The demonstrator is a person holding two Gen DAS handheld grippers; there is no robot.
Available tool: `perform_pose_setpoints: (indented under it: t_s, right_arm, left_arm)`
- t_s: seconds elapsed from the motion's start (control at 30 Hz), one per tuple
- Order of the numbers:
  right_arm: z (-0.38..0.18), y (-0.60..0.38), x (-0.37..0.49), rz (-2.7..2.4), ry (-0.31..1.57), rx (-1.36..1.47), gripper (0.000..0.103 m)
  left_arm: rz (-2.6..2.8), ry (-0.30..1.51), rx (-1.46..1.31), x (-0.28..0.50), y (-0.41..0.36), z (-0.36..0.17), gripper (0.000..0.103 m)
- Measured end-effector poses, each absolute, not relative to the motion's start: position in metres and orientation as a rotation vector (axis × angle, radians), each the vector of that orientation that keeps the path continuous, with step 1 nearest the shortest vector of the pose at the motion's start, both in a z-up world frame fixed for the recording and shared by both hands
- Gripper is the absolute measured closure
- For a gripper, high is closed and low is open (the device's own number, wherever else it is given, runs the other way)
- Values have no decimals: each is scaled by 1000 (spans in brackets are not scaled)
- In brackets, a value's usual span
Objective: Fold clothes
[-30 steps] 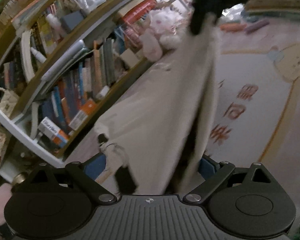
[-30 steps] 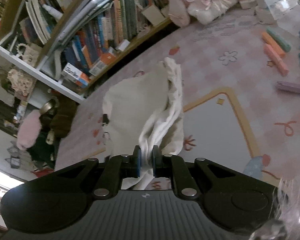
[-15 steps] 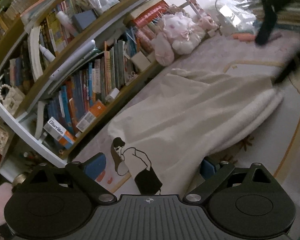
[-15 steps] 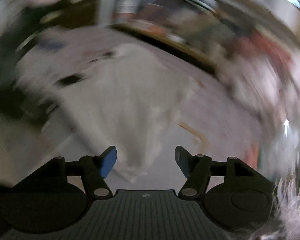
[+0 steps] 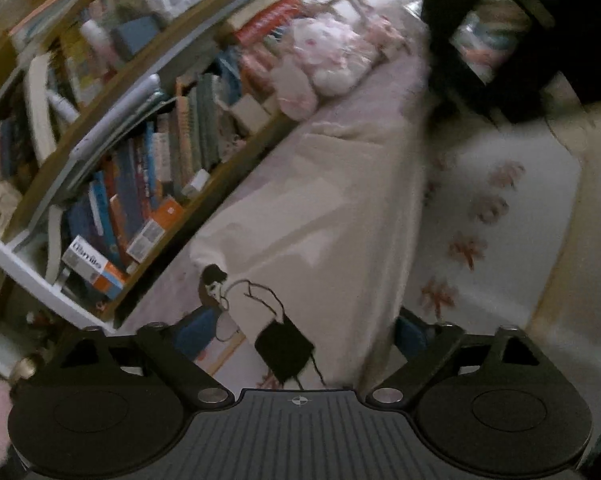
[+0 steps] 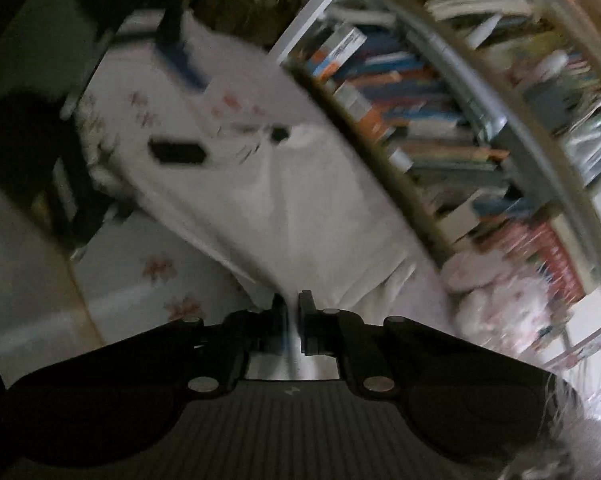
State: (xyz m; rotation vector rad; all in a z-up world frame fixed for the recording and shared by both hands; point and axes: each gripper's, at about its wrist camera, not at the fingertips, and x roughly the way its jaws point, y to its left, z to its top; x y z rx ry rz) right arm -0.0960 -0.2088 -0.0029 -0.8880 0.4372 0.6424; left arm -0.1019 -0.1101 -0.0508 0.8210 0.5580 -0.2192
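Observation:
A cream T-shirt (image 5: 324, 200) with a black line drawing lies flat on the rug, one side folded over. Its printed hem lies between the jaws of my left gripper (image 5: 302, 332), which are wide apart and closing; the pads do not press on the cloth. At the shirt's far end, my right gripper (image 6: 292, 312) is shut on a pinch of the shirt (image 6: 284, 216). The right gripper shows as a dark blurred shape (image 5: 480, 40) in the left wrist view. In the right wrist view, one blue pad (image 6: 184, 64) of the left gripper shows beyond the hem.
A low bookshelf (image 5: 140, 168) packed with books runs along the shirt's left side. A pink plush toy (image 5: 324, 60) sits by the shelf near the shirt's far end. The pale rug (image 5: 500, 208) with pink flowers stretches to the right of the shirt.
The right gripper let go of the bunched cloth, rolled over and shut again on the shirt's far end. The shirt, hanging before, now lies flat. The left jaws have narrowed a little.

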Motion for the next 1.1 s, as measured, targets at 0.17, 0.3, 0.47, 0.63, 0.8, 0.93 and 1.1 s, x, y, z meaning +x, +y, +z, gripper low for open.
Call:
perform_pose_setpoints:
  t_s: [0.17, 0.3, 0.47, 0.63, 0.8, 0.93, 1.1]
  right_arm:
    - [0, -209, -93, 658, 446, -932, 97]
    - [-16, -212, -98, 666, 441, -1016, 85]
    - [-46, -223, -102, 676, 483, -1124, 77]
    - [-54, -235, -110, 692, 488, -1172, 94]
    - [-30, -246, -126, 723, 471, -1158, 96]
    - [3, -257, -147, 802, 508, -1103, 96]
    - [40, -264, -171, 918, 599, -1039, 96]
  left_arm:
    - [-253, 561, 920, -113, -106, -63, 77]
    - [-302, 553, 938, -117, -105, -61, 92]
    - [-332, 555, 960, -121, -104, -60, 96]
    - [-366, 565, 967, -129, -104, -56, 97]
    - [-418, 575, 972, -148, -104, -43, 97]
    - [-465, 603, 946, -172, -101, -19, 97]
    - [-564, 717, 847, -191, -96, 13, 97]
